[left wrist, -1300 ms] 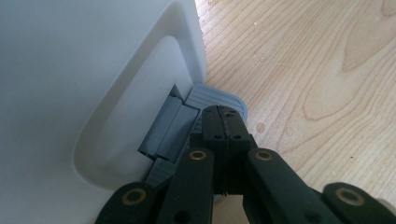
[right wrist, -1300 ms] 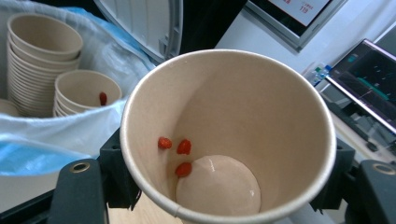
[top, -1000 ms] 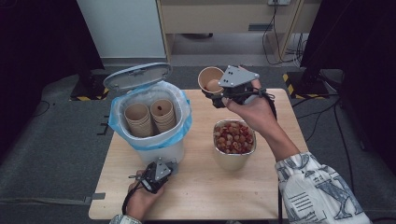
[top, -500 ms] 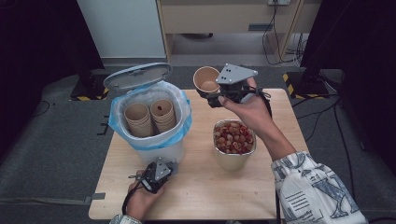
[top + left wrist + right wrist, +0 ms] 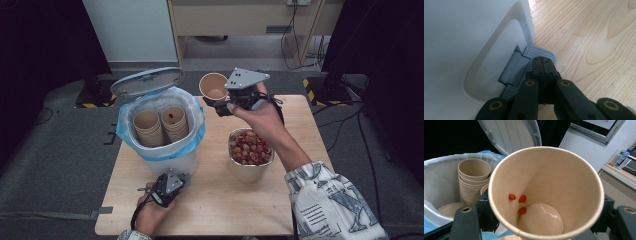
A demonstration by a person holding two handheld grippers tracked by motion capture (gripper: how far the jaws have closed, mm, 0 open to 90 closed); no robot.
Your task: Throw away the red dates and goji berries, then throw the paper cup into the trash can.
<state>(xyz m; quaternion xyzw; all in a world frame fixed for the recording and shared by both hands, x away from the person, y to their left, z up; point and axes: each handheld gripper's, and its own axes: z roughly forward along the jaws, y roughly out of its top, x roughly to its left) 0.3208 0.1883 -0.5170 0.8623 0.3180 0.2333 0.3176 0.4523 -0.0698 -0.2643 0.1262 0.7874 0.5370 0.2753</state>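
The right gripper (image 5: 220,104) is clamped on a paper cup (image 5: 214,86), one jaw on each side of the cup wall, and carries it raised above the far edge of the wooden table (image 5: 215,210). The cup mouth tilts toward the gripper's own camera. In the right gripper view the cup (image 5: 546,192) sits directly between the jaws, with three small red bits (image 5: 519,201) stuck to its inner wall near the base.

Beyond the held cup stands the white bin (image 5: 165,160), lined with a blue bag (image 5: 196,107); its grey lid (image 5: 146,81) stands open. Inside the bin are two stacks of used cups (image 5: 161,125).

Behind the right hand (image 5: 257,117), toward the person, a metal bowl (image 5: 250,167) of red and pale pieces rests on the table.

The left gripper (image 5: 170,184) has its jaws fully closed with nothing between them. Its tips press on the grey pedal (image 5: 540,53) at the foot of the bin.
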